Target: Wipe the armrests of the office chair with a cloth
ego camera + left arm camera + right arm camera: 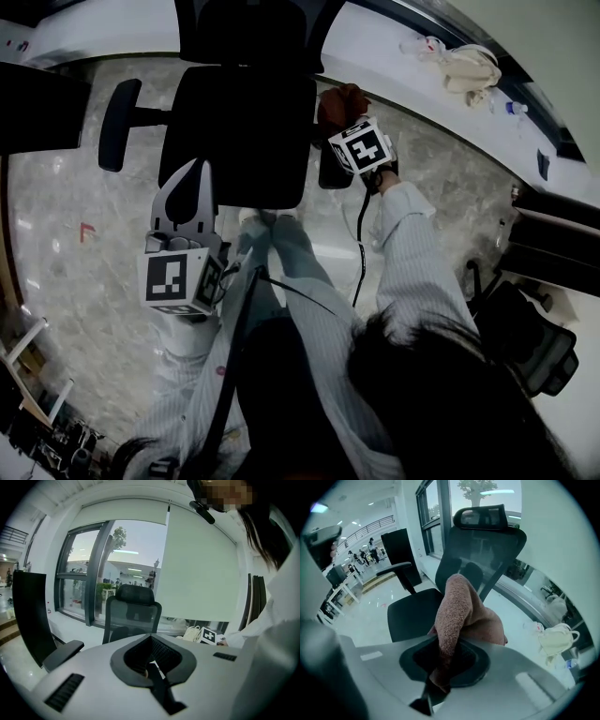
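Head view: left gripper (197,169), grey, with marker cube, jaws together and empty, hung over the near left corner of the black office chair (248,131); the chair's left armrest (119,122), a black padded bar, lay ahead of it and off to its left, apart from it. Right gripper (345,117) was clamped on the reddish-brown fuzzy cloth (339,101), which bunched at its tips over the right armrest (330,176); whether the two touched could not be told. Cream fabric bag (469,66) lay on the white ledge (375,42) beyond that gripper, to its right. Left gripper view: jaws met with nothing between them; the chair's mesh back and headrest stood straight ahead. Right gripper view: cloth rose from between the jaws and draped over their tips; the seat lay beyond, to the left.
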